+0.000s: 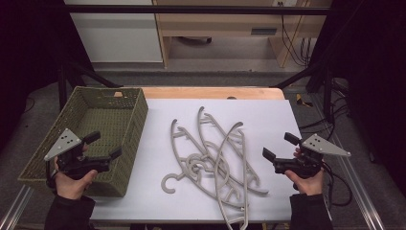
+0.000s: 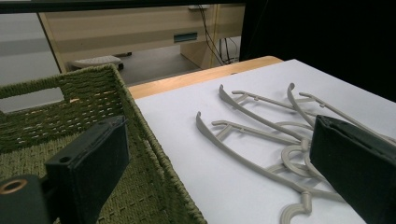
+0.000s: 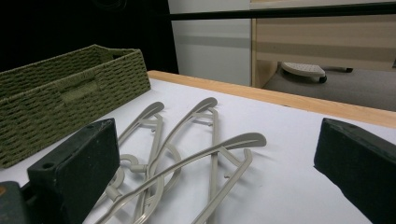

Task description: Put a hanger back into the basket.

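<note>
Ideally, the right gripper (image 1: pixel 276 150), jaws wide and empty like the left gripper (image 1: pixel 104 145), reaches toward nine o'clock for the topmost of the tangled hangers (image 1: pixel 216 155) mid-table, sparing the basket (image 1: pixel 135 124).

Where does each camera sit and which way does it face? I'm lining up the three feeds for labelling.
High view: above the person's side, looking forward and down on the white table; both hands show, with the left gripper and right gripper.
Left gripper view: rides the left gripper over the green basket, facing the grey hangers; its two black jaws show.
Right gripper view: rides the right gripper, facing the hangers and basket; its jaws show.
Every view shares hangers and basket.
</note>
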Tool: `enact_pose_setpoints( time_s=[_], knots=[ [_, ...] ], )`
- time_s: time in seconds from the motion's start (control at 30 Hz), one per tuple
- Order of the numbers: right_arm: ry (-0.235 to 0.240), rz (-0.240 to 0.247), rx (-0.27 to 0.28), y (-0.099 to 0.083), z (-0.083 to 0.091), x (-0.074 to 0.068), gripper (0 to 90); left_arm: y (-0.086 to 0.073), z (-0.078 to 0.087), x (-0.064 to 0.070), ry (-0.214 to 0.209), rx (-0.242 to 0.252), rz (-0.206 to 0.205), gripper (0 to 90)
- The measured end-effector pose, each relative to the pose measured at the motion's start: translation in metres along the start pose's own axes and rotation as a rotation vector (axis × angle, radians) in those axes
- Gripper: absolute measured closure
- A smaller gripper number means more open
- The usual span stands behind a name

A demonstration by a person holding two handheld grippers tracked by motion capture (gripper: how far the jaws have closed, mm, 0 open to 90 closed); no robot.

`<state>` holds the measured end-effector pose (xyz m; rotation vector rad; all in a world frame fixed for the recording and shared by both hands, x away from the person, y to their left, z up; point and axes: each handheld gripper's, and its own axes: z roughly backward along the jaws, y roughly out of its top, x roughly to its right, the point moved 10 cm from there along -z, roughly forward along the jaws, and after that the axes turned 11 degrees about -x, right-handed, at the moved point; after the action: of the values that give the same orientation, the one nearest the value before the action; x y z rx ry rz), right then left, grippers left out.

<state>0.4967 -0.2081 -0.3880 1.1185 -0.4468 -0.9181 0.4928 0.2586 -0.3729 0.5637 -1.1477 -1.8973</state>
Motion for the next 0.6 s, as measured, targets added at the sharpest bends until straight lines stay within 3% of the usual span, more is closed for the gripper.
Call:
enact_pose_setpoints(
  time_s=[0.27, 0.47, 0.6],
  knots=[
    [-0.028, 0.007, -0.027, 0.0, 0.004, -0.001, 0.5, 0.0, 0.002, -0.001, -0.006, 0.015, -0.001, 4.7],
    [-0.025, 0.028, -0.075, 0.001, -0.001, -0.016, 0.9, -0.001, 0.002, -0.002, -0.004, 0.015, 0.0, 4.8],
    [-0.028, 0.059, -0.141, -0.002, -0.009, -0.031, 1.0, -0.003, 0.0, -0.003, -0.001, 0.006, 0.001, 4.8]
  ],
)
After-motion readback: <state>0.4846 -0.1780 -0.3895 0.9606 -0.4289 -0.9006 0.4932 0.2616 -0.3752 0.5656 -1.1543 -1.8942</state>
